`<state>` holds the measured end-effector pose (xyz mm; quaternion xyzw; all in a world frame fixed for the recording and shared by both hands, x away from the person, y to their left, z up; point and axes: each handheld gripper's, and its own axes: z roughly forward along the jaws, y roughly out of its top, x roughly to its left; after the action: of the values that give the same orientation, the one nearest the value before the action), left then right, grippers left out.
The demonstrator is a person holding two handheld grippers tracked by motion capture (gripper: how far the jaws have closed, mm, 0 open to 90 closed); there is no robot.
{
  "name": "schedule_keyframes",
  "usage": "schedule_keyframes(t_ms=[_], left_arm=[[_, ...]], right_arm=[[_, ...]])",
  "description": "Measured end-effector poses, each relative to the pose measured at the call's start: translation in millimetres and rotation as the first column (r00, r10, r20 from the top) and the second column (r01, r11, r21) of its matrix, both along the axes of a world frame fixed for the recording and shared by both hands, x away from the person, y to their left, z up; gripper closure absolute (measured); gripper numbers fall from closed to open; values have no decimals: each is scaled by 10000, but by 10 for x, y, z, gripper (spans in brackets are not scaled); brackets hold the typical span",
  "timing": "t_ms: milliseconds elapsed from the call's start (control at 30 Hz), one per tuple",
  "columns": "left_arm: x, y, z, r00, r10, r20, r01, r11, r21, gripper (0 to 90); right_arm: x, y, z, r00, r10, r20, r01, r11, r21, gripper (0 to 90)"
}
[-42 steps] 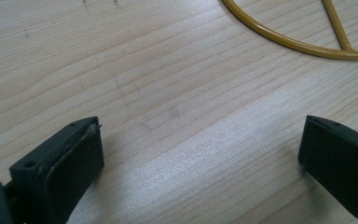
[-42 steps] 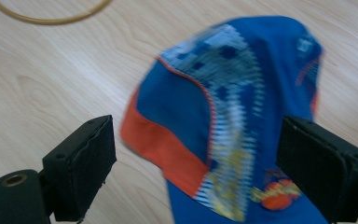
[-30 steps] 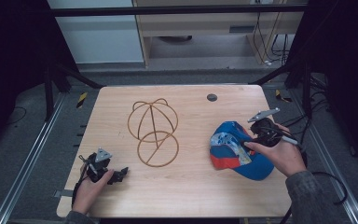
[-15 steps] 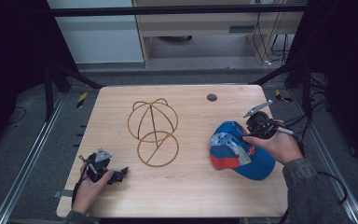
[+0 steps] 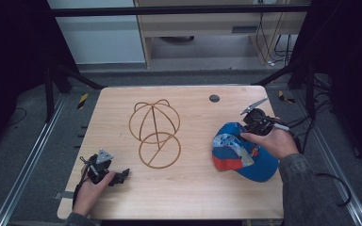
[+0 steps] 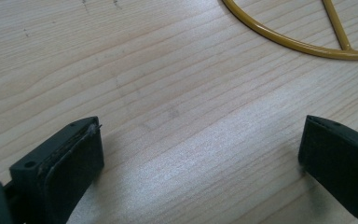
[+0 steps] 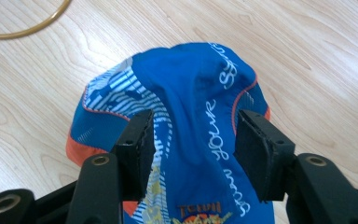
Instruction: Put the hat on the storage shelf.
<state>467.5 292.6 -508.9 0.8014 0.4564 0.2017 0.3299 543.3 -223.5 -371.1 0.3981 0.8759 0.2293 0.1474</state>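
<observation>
A blue cap (image 5: pixel 245 153) with orange trim and white lettering lies at the right of the wooden table (image 5: pixel 193 188). My right gripper (image 5: pixel 248 128) sits at the cap's far edge. In the right gripper view the cap's (image 7: pixel 191 93) bunched crown fabric is pinched between both pads of this gripper (image 7: pixel 193 135), whose jaws have just been closing on it. A yellow-brown wire cap frame (image 5: pixel 154 132) rests at the table's middle. My left gripper (image 5: pixel 121 175) lies near the front left, open over bare wood (image 6: pixel 200 154), with the frame's ring (image 6: pixel 307 44) just beyond.
A small black round plug (image 5: pixel 214 98) sits in the tabletop near the far edge. Metal rails run along both sides of the table. A cable trails from the right gripper over the right edge. The frame's ring (image 7: pixel 23 32) curves at the top left of the right gripper view.
The right hand has shifted a little toward the cap's far edge and its jaws have closed onto the cap fabric. The left hand and the wire frame have stayed put.
</observation>
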Motion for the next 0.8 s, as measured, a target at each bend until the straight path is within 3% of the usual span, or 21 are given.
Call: schedule_keyframes(t_ms=[333,800], left_arm=[[0,0,0,10000,0,0,0,10000,-1,0],[0,0,0,10000,-5,2,5,10000,0,0]], right_arm=[[84,115,-73,9991,191,-388,-201,9995,-236,536],[153,132,-147,9972,307,-684,-331,9988,-349,662]])
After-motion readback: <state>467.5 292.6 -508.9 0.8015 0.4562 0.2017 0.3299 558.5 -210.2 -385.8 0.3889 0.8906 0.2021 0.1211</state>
